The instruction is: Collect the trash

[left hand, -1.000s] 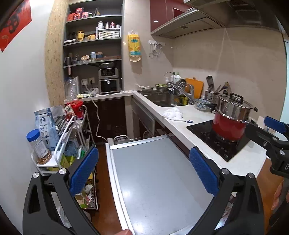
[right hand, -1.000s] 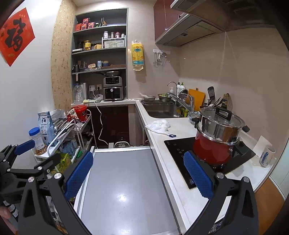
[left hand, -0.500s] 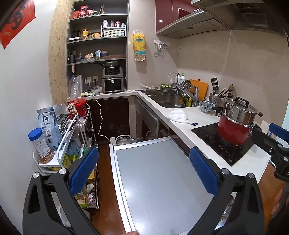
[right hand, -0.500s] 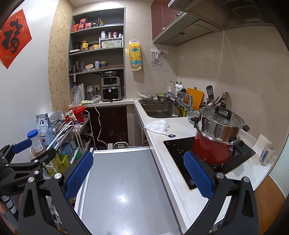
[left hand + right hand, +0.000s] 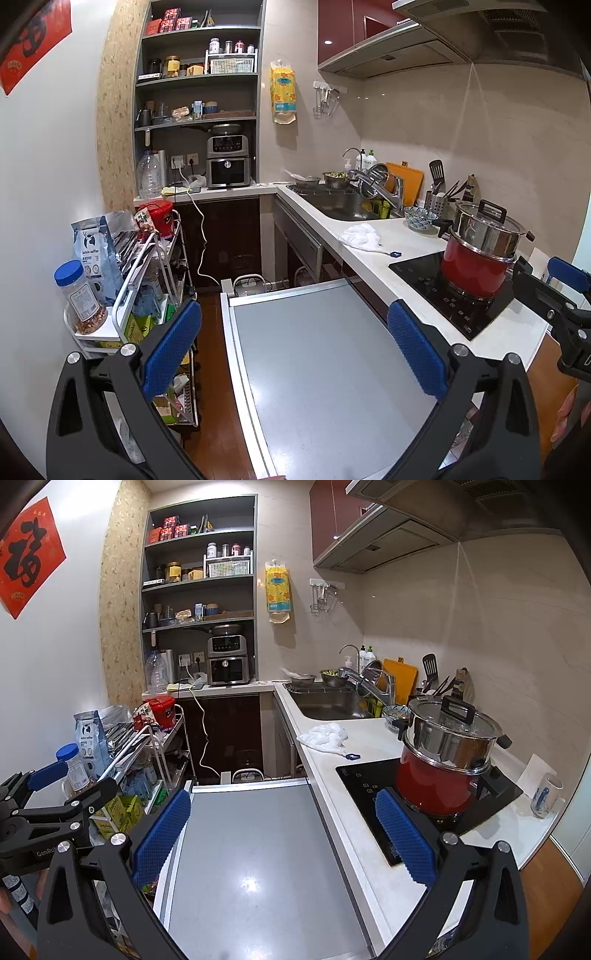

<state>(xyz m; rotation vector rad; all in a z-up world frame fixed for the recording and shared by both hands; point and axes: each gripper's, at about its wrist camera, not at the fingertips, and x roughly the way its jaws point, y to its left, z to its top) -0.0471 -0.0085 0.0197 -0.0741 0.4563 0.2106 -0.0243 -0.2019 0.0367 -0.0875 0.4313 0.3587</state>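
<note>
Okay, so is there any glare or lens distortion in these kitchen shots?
Right wrist view: a bright glare spot sits on the grey tabletop, and the fisheye bows the shelf unit. Left wrist view: the tabletop shows only faint sheen; corners are vignetted black.

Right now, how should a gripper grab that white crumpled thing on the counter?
Pinch the raised crumpled hump of the white wad from above, with one finger on each side. It lies loose and low on the counter, with bare space around it; the sink sits behind.

Each tool, left tool (image 5: 295,347) and right tool (image 5: 282,834), has black angular arms, silver screws and blue ribbed pads (image 5: 415,349); white "GenRo" lettering marks one arm.
</note>
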